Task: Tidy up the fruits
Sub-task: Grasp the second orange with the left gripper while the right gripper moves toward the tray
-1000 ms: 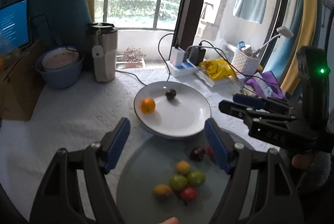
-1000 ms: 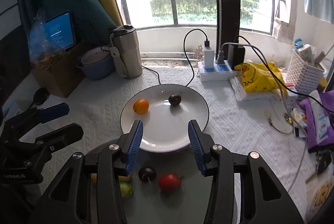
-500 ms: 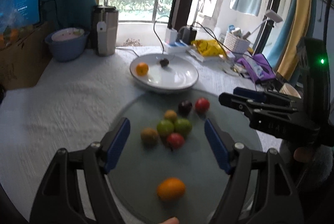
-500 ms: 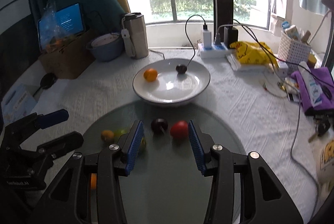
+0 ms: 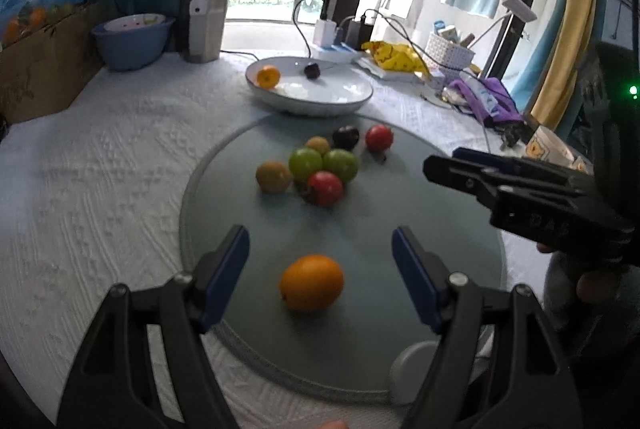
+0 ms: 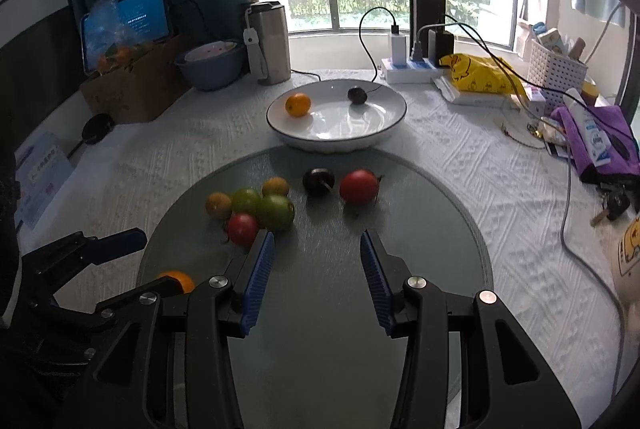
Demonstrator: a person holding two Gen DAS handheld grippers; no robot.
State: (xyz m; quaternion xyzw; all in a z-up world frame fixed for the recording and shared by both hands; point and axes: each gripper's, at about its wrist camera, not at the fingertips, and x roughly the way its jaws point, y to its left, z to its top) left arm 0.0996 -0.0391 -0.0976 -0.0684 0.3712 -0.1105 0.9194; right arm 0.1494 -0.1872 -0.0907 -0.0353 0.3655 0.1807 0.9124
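A round grey glass mat (image 5: 400,197) (image 6: 420,213) holds several small fruits: two green ones (image 5: 323,163), red ones (image 5: 379,137) (image 6: 359,186), a dark plum (image 6: 318,180) and a loose orange (image 5: 311,282). The white plate (image 5: 348,97) (image 6: 384,117) behind it holds an orange (image 6: 298,104) and a dark plum (image 6: 357,94). My left gripper (image 5: 320,253) is open, low over the mat, with the loose orange between its fingers, untouched. My right gripper (image 6: 317,253) is open and empty above the mat's near part, short of the red fruit.
A steel tumbler (image 6: 272,43), a blue bowl (image 6: 212,63) and a cardboard box (image 6: 132,85) stand at the back left. A power strip with cables (image 6: 408,63), a yellow bag (image 6: 480,73), a white basket (image 6: 556,65) and purple items (image 6: 592,133) lie at the right.
Both grippers have pulled back toward me and lowered, so more of the mat shows. The loose orange now lies between the left fingers. Both stay open.
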